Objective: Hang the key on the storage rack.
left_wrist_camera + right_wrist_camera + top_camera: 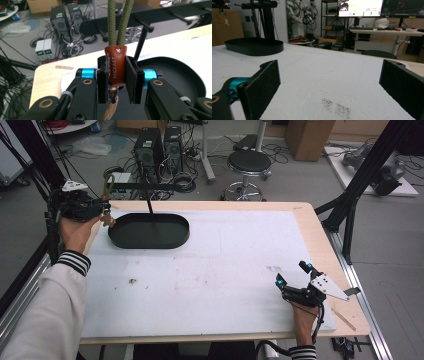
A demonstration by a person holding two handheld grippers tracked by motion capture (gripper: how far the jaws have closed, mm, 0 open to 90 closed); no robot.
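Up at the table's far left we see the left gripper [117, 82] clamped on a brown leather tab [116, 65] with green cord [119, 22], beside the black tray [149, 231]; the right gripper [329, 82] rests wide open, holding nothing.

Brown leather tab [116, 65] stamped with white lettering and a white cross stitch, gathering two olive green cords [119, 23] that run straight up. Clamped upright in the left claw [117, 83], small metal bit dangling below. Held over the surface's far left corner, beside the black oval tray [149, 231].
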